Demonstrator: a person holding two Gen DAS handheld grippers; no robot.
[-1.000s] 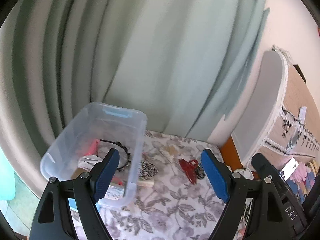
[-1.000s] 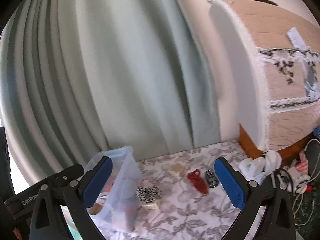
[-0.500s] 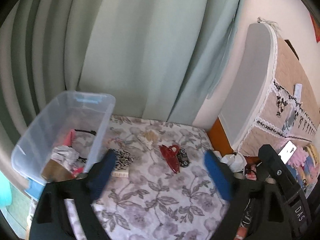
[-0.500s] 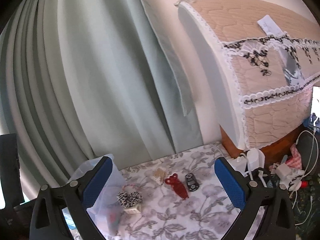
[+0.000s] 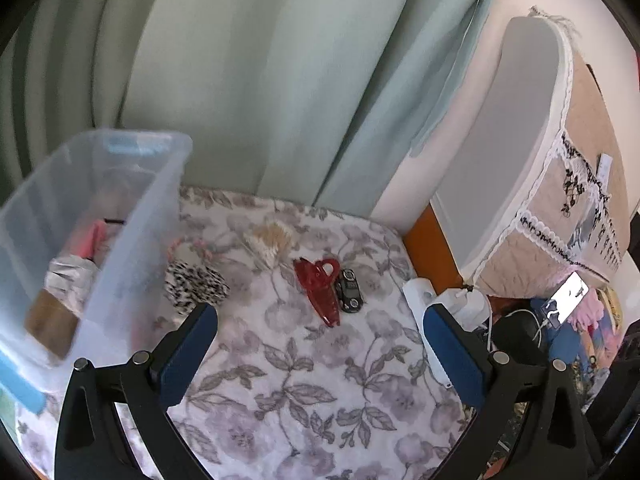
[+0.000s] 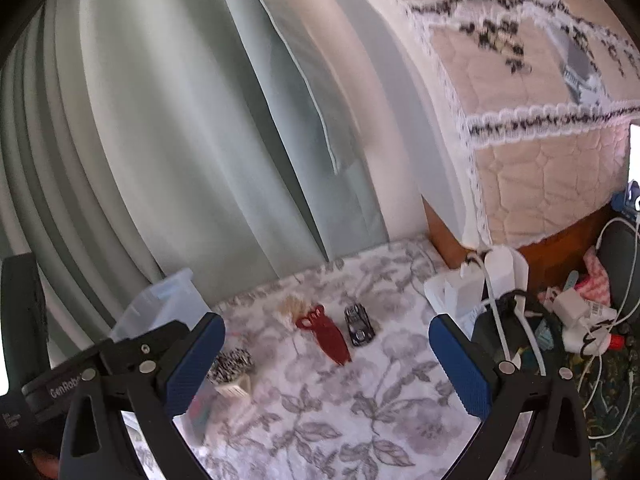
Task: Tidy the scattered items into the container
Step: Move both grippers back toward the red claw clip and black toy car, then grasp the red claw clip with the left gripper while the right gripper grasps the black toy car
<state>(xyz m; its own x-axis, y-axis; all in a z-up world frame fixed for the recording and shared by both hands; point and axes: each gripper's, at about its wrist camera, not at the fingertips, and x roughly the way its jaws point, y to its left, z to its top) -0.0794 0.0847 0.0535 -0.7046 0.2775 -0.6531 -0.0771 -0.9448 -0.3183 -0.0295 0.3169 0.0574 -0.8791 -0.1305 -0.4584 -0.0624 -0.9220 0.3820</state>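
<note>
**Both tools empty, closing in on the loose items**

I hold my left tool [image 5: 320,340] over the floral-covered desk [image 5: 320,400]. Its jaws are opening to their widest spread, and nothing sits between the blue pads. My right tool [image 6: 326,354] is spread wide too and carries nothing.

The clear plastic container [image 5: 132,240] stands at the left edge of the desk, already holding a few things, among them something pink and a crumpled white piece. Outside it lie the leftovers: a red hair claw clip [image 5: 318,288] near the middle, a small dark toy car [image 5: 349,290] touching its right side, a fluffy beige piece [image 5: 270,238] behind them, and a leopard-print fabric piece [image 5: 194,286] just beside the container wall. In the right wrist view that spotted piece seems to rest on a small pale block [image 6: 236,388]; I cannot tell what the block is.

I judge this to be the approach to the next pick, not a grasp yet. The red clip lies nearest the centre line of both tools, so it looks like the likely target. The next move calls for lowering one tool until the pads straddle the clip across its narrow body, keeping clear of the car pressed against it.

Readable writing is scarce: the housing of the left tool, seen in the right wrist view, shows "GenRob", cut off by my finger.
</note>
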